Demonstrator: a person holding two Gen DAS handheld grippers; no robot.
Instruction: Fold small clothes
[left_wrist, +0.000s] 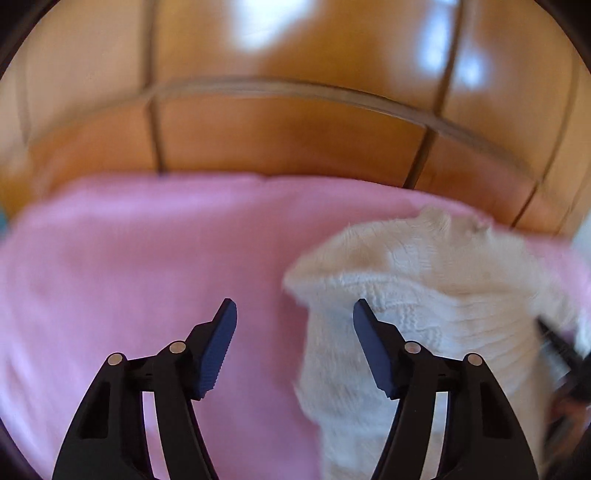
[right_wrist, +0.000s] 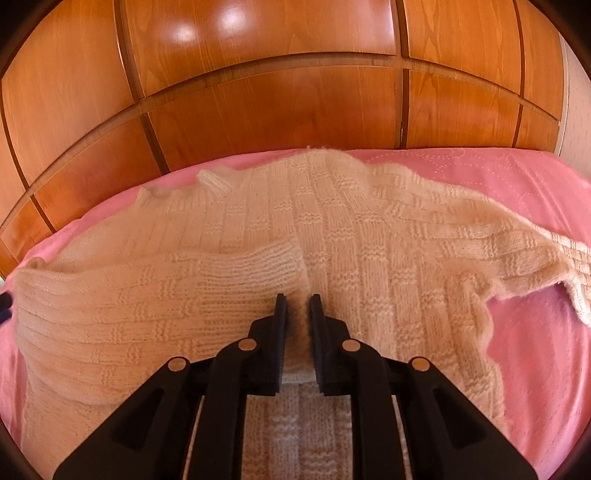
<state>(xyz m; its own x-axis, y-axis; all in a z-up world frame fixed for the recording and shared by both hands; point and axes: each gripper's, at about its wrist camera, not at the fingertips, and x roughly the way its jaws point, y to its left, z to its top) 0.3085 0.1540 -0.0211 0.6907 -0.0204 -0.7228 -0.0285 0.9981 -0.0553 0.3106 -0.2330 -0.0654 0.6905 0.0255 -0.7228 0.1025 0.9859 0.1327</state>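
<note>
The right hand-held gripper (right_wrist: 298, 297) has its jaws nearly together, pinching a raised fold of the cream knitted sweater (right_wrist: 258, 236) between the pads. Around that pinch the sweater lies spread across the pink bedspread (right_wrist: 517, 177); one ribbed sleeve cuff (right_wrist: 273, 262) is folded over onto the body just ahead of the fingers, and the other sleeve (right_wrist: 546, 258) trails off to the right. Only this view shows the garment almost whole, and the stitched pattern in the bedspread.

The left hand-held gripper (left_wrist: 294, 314) stands with its jaws apart and nothing between them, over bare pink bedspread (left_wrist: 129, 277). Its view is blurred. There the sweater (left_wrist: 424, 280) shows only as a bunched part at the right, passing behind the right-hand finger (left_wrist: 373, 347); whether the two touch I cannot tell. A dark shape at the far right edge is too smeared to make out.

Beyond the bed, both views show panelled wooden wardrobe doors (right_wrist: 277, 99).
</note>
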